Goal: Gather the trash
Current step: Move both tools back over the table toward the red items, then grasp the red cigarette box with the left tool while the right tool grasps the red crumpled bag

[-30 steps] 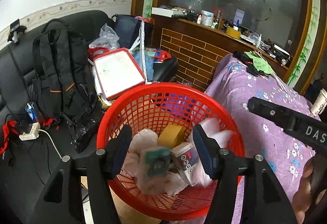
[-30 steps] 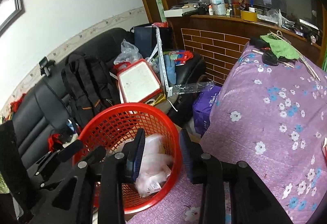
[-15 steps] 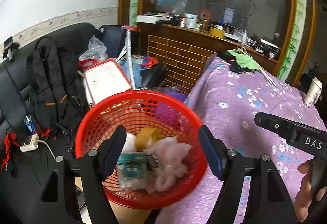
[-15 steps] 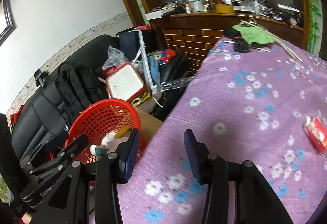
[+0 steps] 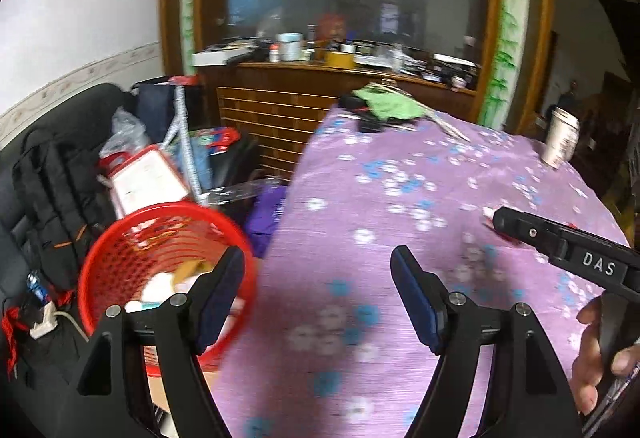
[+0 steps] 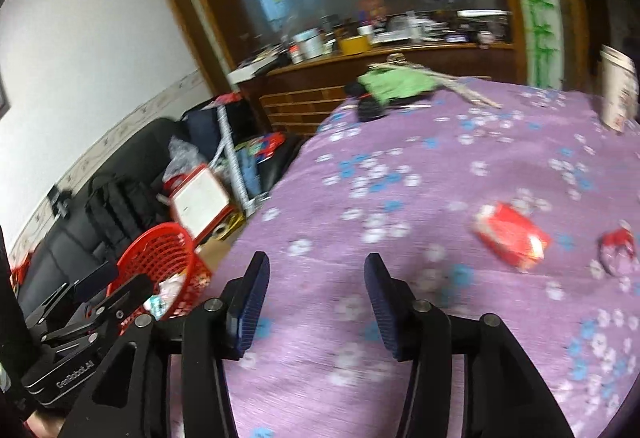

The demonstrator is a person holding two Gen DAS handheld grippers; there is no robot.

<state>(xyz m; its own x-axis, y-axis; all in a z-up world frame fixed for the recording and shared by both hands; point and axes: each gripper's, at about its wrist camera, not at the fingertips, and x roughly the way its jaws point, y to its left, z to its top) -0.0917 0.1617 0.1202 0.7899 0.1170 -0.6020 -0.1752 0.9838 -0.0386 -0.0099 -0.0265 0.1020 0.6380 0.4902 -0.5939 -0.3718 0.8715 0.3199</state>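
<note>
Both grippers over the purple flowered tablecloth (image 6: 420, 174), neither holding anything: left gripper (image 5: 318, 292) with jaws spread wide, right gripper (image 6: 316, 298) with jaws parted somewhat less, nothing between the pads of either

Red mesh basket (image 5: 120, 250) off the tablecloth's left edge, below it, already holding several scraps of paper and plastic

Remaining trash, by the look of it: a red packet (image 6: 510, 238) lying flat on the tablecloth, right of and beyond the right gripper, well apart from it; a small red crumpled wrapper (image 6: 618, 242) just past the packet, further right; a paper cup (image 6: 618, 90) upright at the tablecloth's far right corner, contents impossible to tell

Green cloth (image 6: 394, 86) and dark items at the tablecloth's far edge, probably not trash

Likely risks from here:
- cloth pinched along with the flat packet, dragging the tablecloth and tipping the cup
- packet sliding away under a shallow grab, since low and smooth
- cup spilling if grabbed while part full
- both frames motion-blurred, so a hurried reach prone to missing the packet
</note>
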